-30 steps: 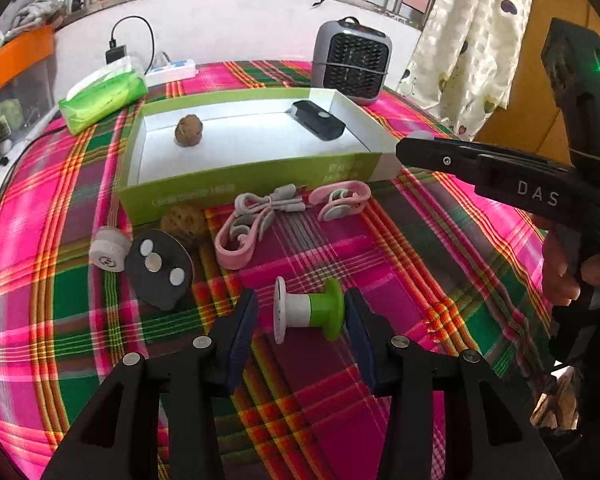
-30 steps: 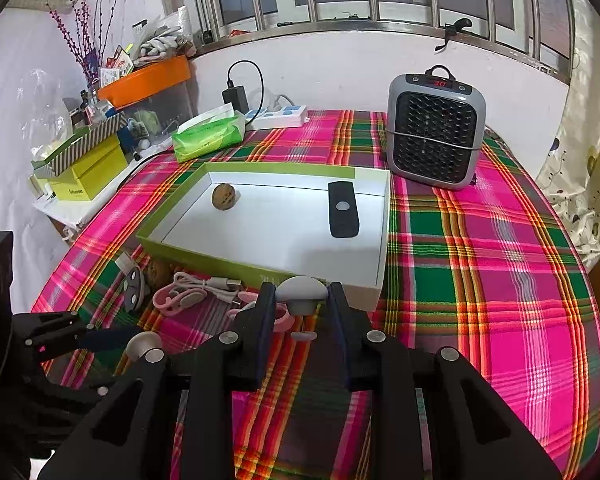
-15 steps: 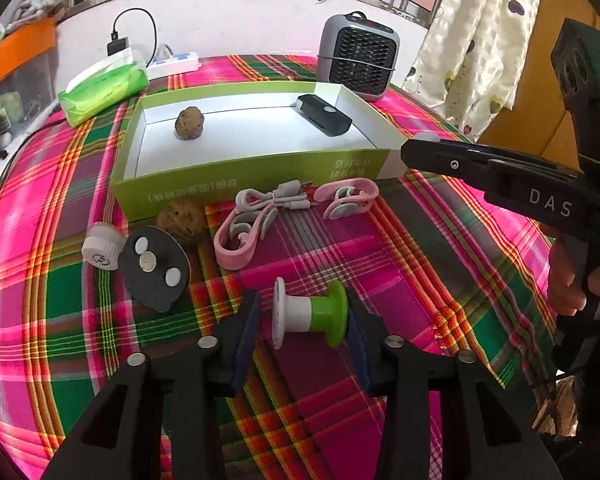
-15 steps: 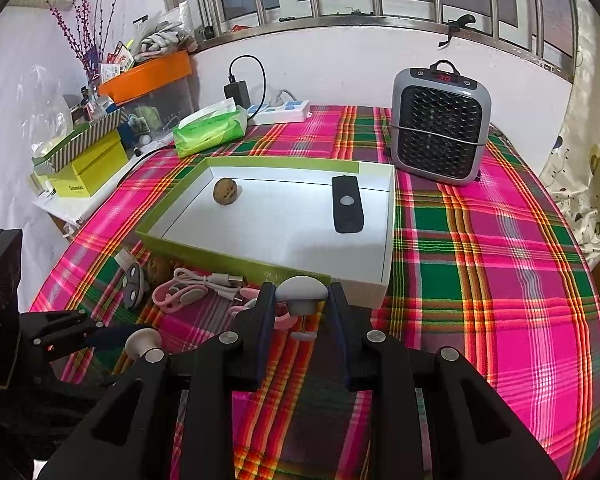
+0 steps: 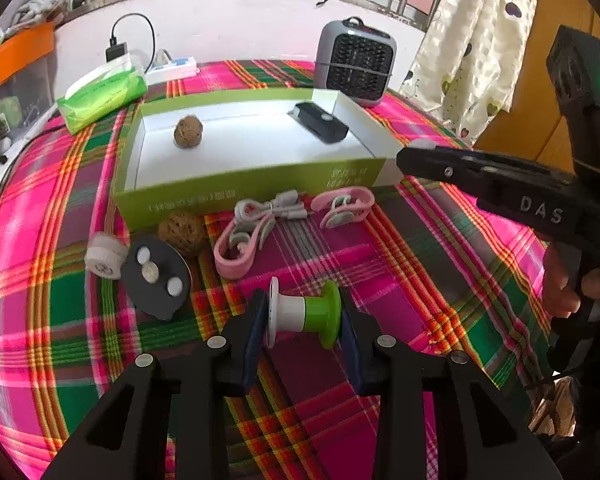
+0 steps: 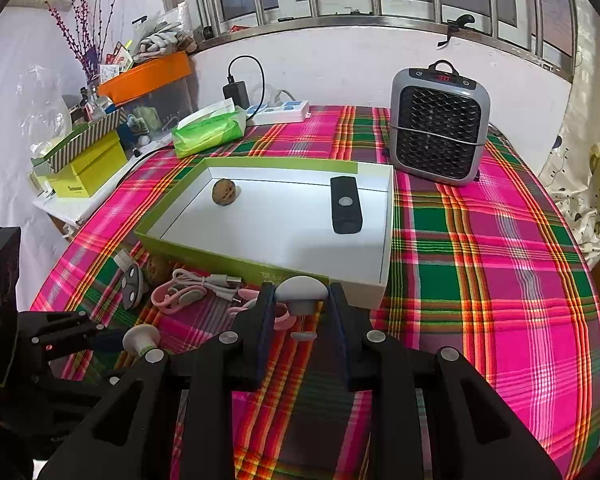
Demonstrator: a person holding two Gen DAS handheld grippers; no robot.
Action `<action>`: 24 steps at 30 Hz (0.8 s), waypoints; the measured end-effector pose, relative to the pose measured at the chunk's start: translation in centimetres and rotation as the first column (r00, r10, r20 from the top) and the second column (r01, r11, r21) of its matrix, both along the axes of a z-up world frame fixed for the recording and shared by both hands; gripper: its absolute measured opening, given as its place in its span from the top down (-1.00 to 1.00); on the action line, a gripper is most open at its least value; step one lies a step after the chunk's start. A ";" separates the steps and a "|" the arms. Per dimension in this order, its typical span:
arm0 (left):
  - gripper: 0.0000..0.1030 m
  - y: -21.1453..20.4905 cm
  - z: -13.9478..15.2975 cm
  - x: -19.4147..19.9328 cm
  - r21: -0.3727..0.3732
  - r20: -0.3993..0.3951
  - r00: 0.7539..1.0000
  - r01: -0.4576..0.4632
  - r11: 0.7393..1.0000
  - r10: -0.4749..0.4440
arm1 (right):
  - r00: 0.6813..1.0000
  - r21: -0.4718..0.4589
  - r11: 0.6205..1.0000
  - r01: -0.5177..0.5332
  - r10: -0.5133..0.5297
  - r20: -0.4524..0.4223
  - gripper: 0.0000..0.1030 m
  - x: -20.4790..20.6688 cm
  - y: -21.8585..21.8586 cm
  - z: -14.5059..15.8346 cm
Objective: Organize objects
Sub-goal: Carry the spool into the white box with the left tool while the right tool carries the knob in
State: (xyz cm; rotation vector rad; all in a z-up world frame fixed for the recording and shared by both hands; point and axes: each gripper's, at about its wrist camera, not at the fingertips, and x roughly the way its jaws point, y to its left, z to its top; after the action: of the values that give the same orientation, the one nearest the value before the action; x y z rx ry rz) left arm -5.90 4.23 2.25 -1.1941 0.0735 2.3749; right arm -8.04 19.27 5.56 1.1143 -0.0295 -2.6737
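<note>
Plaid-covered worktop (image 5: 440, 280) under a window. Left hand-held gripper (image 5: 304, 320) clamps the spool (image 5: 304, 314) endwise, axis crosswise, near front edge; right hand-held gripper (image 6: 300, 312) clamps a white knob (image 6: 300, 294), box (image 6: 260, 270) just beyond.

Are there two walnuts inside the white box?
No, only one walnut sits inside the box, beside a black remote.
</note>
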 end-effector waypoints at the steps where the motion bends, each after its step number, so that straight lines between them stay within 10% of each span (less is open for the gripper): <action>1: 0.37 -0.1 0.3 -0.1 0.002 -0.006 1.000 -0.001 1.000 0.001 | 1.000 0.001 1.000 -0.001 0.001 0.000 0.47 -0.1 0.0 0.1; 24: 0.37 -1.9 3.8 -7.8 -0.015 -0.106 0.991 -0.084 0.996 0.082 | 0.999 -0.018 0.999 -0.044 0.043 -0.019 0.47 -6.5 -2.2 2.3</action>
State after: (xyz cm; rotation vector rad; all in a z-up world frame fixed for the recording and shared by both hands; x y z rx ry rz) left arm -13.70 2.30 6.03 -1.0998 0.0830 2.5140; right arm -14.54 17.06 7.86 1.0718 -0.0262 -2.6398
